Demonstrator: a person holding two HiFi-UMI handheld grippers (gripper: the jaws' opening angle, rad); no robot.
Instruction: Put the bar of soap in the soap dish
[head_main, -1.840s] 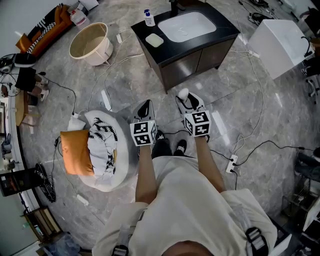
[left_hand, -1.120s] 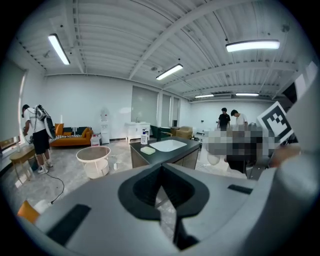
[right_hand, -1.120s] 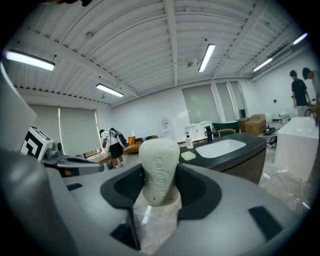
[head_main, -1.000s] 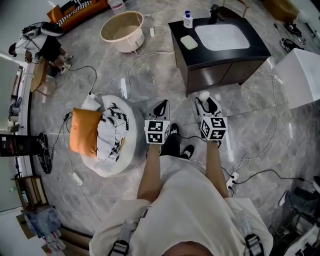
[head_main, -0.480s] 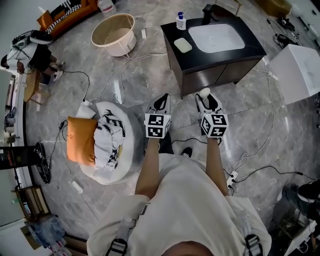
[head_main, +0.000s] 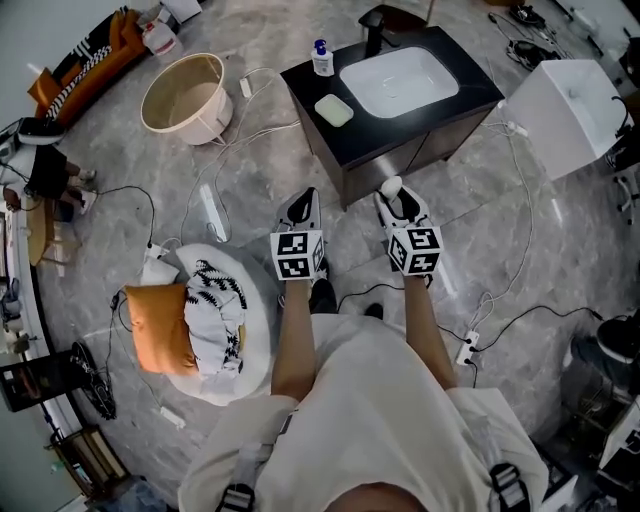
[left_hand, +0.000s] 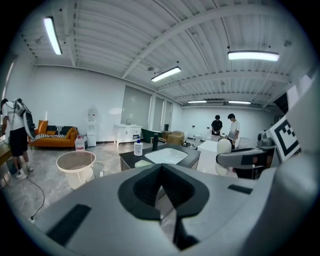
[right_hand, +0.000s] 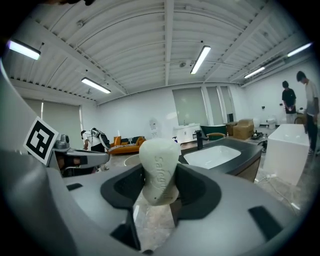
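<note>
The bar of soap (right_hand: 159, 170) looks matt, the right gripper (right_hand: 159, 189) smooth plastic, the floor (head_main: 590, 240) glossy stone.

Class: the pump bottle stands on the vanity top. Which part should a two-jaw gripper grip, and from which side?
Grip the pump bottle across its white body, below the blue pump head, probably coming in level from the vanity's left end. It stands upright near that edge; the faucet is on its other side and the soap dish in front.
</note>
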